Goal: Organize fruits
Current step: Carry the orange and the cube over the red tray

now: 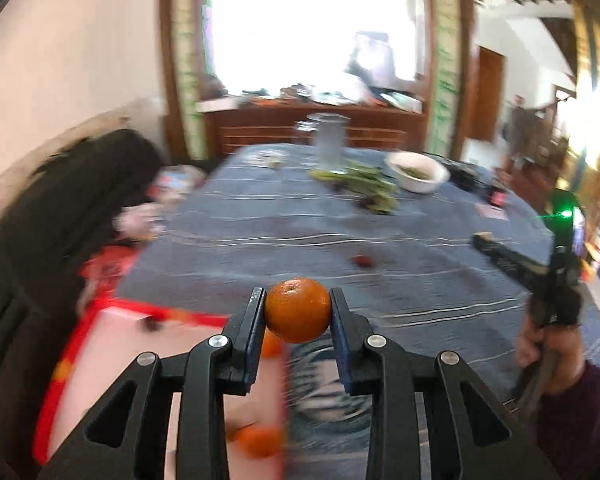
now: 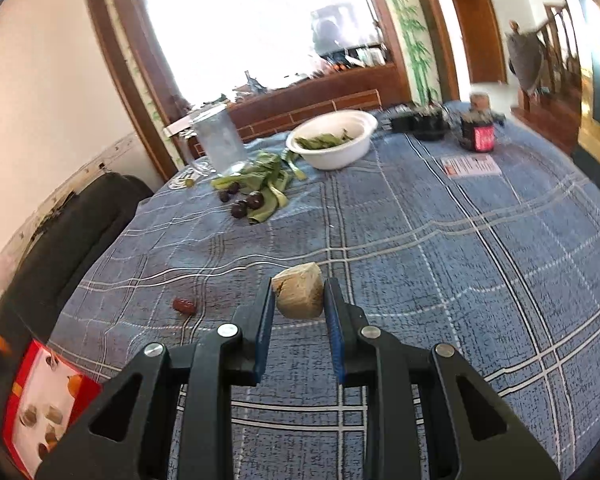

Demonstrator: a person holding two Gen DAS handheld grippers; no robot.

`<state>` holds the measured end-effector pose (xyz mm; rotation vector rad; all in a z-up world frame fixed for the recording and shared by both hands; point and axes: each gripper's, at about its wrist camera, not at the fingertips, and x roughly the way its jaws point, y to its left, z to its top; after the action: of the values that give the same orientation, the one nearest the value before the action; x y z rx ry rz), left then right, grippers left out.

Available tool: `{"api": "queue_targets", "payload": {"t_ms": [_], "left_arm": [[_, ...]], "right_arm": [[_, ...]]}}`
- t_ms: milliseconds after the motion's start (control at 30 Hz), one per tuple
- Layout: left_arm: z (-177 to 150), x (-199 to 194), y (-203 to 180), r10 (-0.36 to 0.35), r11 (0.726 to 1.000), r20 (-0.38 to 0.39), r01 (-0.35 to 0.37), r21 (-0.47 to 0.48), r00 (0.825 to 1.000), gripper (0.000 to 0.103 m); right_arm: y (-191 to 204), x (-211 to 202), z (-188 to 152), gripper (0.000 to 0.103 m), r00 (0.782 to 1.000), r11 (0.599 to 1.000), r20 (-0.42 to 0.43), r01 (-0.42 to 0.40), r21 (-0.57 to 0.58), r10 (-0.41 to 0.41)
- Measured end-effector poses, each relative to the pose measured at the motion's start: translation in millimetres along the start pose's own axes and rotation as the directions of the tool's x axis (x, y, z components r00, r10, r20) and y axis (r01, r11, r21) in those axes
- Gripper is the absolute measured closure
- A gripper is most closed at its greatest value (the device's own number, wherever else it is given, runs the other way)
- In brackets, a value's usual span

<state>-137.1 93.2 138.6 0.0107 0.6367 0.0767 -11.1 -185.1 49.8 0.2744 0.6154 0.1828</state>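
Note:
My left gripper [image 1: 298, 300] is shut on an orange mandarin [image 1: 298, 309] and holds it above the near edge of the blue plaid table, beside a red-rimmed tray [image 1: 100, 360] that holds more mandarins [image 1: 258, 442]. My right gripper [image 2: 300, 292] is shut on a tan, cut-off piece of fruit [image 2: 299, 291] and holds it above the tablecloth. The right gripper also shows at the right of the left wrist view [image 1: 500, 256]. The red tray [image 2: 32, 400] with several small fruits lies at the lower left of the right wrist view. A red date [image 2: 184, 306] lies on the cloth left of my right gripper.
At the far side stand a white bowl with greens [image 2: 332, 140], a clear jar [image 2: 220, 140], loose greens with dark round fruits [image 2: 248, 200], a dark jar [image 2: 478, 134] and a paper card [image 2: 470, 166]. A dark sofa [image 2: 60, 248] borders the table's left.

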Motion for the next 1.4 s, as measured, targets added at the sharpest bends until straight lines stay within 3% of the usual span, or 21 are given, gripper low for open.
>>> {"api": "queue_targets", "payload": {"t_ms": [133, 233, 400, 600, 900, 1400], "left_arm": [[-18, -7, 35, 0.125, 0.992, 0.003, -0.125, -0.012, 0.992, 0.073], [-29, -1, 60, 0.175, 0.983, -0.023, -0.176, -0.050, 0.984, 0.073], [-41, 4, 87, 0.209, 0.972, -0.046, -0.212, -0.096, 0.977, 0.073], [-56, 1, 113, 0.224, 0.965, -0.055, -0.229, -0.131, 0.973, 0.073], [-67, 6, 132, 0.215, 0.962, -0.078, -0.225, -0.155, 0.973, 0.073], [-80, 24, 151, 0.216, 0.955, -0.139, -0.239, -0.175, 0.966, 0.072]], "right_arm": [[17, -8, -5, 0.076, 0.997, 0.997, 0.008, -0.073, -0.015, 0.073], [51, -18, -13, 0.076, 0.987, 0.986, -0.020, -0.161, -0.044, 0.160], [134, -43, -33, 0.076, 0.955, 0.934, -0.064, -0.296, -0.198, 0.289], [206, -66, -59, 0.076, 0.905, 0.857, -0.118, -0.424, -0.293, 0.408], [255, -71, -101, 0.076, 0.872, 0.789, -0.210, -0.490, -0.372, 0.442], [270, -44, -137, 0.076, 0.859, 0.781, -0.316, -0.504, -0.370, 0.404]]}}
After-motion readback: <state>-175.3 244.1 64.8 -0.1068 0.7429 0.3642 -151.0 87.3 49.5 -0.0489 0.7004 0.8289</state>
